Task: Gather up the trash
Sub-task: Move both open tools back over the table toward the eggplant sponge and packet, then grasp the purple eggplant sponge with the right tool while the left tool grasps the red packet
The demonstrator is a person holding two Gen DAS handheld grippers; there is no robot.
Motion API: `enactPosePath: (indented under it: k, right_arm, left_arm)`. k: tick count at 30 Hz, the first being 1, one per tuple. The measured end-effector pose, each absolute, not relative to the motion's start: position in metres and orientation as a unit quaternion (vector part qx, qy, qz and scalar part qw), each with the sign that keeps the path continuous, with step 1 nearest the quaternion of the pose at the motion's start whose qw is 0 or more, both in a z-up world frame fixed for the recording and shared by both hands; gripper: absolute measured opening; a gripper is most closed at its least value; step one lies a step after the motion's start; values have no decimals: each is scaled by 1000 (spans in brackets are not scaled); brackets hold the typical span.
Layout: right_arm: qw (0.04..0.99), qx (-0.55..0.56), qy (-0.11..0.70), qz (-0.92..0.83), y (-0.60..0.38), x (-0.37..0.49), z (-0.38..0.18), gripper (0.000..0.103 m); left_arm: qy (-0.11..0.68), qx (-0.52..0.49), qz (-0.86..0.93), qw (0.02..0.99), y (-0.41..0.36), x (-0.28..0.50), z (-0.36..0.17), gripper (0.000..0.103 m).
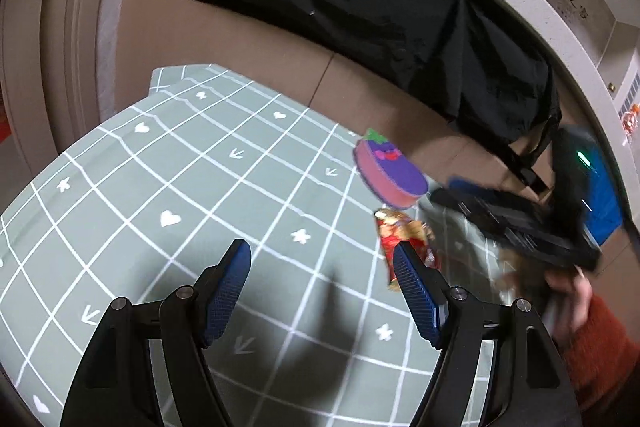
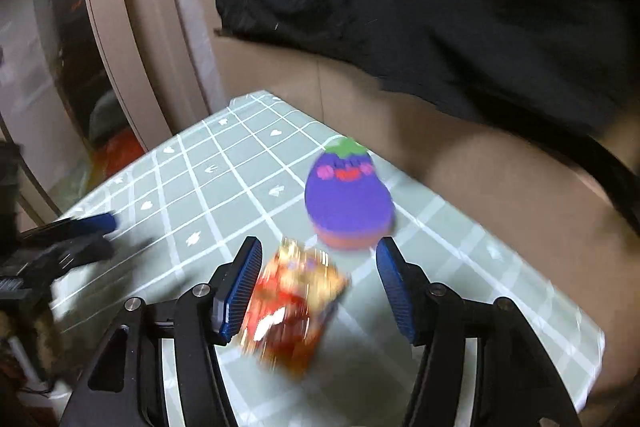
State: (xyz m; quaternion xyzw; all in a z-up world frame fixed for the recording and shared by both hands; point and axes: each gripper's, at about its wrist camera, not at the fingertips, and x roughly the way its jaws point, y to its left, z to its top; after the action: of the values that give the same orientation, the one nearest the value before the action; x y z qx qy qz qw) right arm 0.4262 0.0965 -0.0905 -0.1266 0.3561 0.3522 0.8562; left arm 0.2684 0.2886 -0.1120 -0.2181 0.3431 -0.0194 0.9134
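A crumpled red and gold snack wrapper [image 2: 296, 307] lies on the grey-green checked tablecloth [image 2: 224, 179]. It sits between the fingers of my right gripper [image 2: 318, 261], close to the left pad and with a gap to the right pad; the jaws stand open. In the left wrist view the same wrapper [image 1: 400, 233] shows just behind the right finger of my left gripper [image 1: 322, 259], which is open over bare cloth with nothing in it. The right gripper [image 1: 500, 215] appears there blurred, on the right.
A purple eggplant-shaped sponge [image 2: 348, 199] with a pink base stands just beyond the wrapper, also visible as the sponge [image 1: 388, 175]. Black fabric [image 1: 360, 7] drapes over a brown surface behind the table. A hand in an orange-red sleeve [image 1: 596, 351] is at right.
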Motion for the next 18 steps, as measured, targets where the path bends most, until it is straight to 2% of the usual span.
enactPosePath:
  k: [5, 6, 10, 11, 13, 14, 18]
  right_arm:
    - [849, -162, 376, 335, 127, 469, -112, 58]
    - [849, -160, 374, 338, 128, 472, -114, 66]
    - [841, -181, 386, 333, 138, 480, -121, 71]
    - [838, -184, 393, 330, 138, 482, -123, 69]
    - [837, -158, 411, 327, 129, 485, -124, 44]
    - [839, -144, 416, 318, 121, 485, -122, 28]
    - [860, -82, 401, 304, 66, 465, -97, 28]
  left_arm:
    - [356, -221, -13, 908, 304, 265, -122, 74]
    - [358, -223, -13, 907, 306, 265, -124, 74]
    - [366, -220, -12, 904, 304, 273, -128, 74]
    - [370, -220, -13, 902, 301, 277, -130, 74]
    - [375, -219, -20, 901, 295, 282, -131, 74]
    - [377, -215, -28, 900, 287, 286, -130, 74]
    - [386, -196, -56, 900, 256, 301, -126, 77]
